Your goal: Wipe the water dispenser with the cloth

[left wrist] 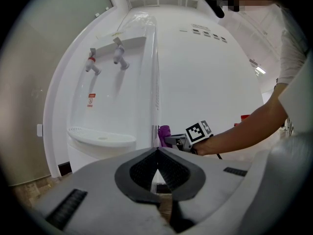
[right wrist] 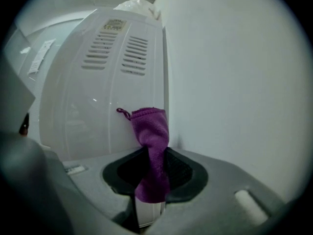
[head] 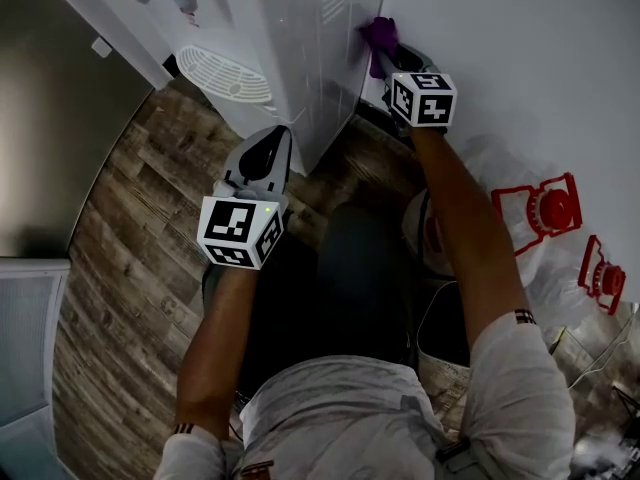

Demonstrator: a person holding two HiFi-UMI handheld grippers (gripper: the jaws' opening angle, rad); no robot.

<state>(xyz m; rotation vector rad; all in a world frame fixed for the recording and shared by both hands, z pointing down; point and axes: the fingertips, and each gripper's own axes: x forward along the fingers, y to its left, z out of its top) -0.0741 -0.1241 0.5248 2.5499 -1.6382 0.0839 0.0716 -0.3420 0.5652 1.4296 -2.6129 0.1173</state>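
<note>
Currently, a purple cloth (right wrist: 152, 141) is pinched between the jaws of the right gripper (right wrist: 152, 173), its upper end bunched above the pads and its lower end hanging below them. The bunched end is pressed against the vented panel of the white water dispenser (right wrist: 98, 106), at the panel's edge next to the wall (right wrist: 234, 82). In the head view, the cloth (head: 380, 38) is seen at the dispenser's (head: 300, 48) far side, with the right gripper (head: 388, 56) reached in beside that side.

The left gripper (left wrist: 157, 165) is held with its jaws pressed together and nothing caught between them. It is pointed at the dispenser's (left wrist: 195, 82) corner edge, low on the body; whether the edge is touched cannot be told. In the head view, the left gripper (head: 270, 150) is seen just before that corner.

On the dispenser's front, two taps (left wrist: 120, 55) are mounted above a round drip tray (left wrist: 100, 138). A wooden floor (head: 130, 228) is laid in front of the dispenser, and red items (head: 545, 208) are seen well to the dispenser's right.
</note>
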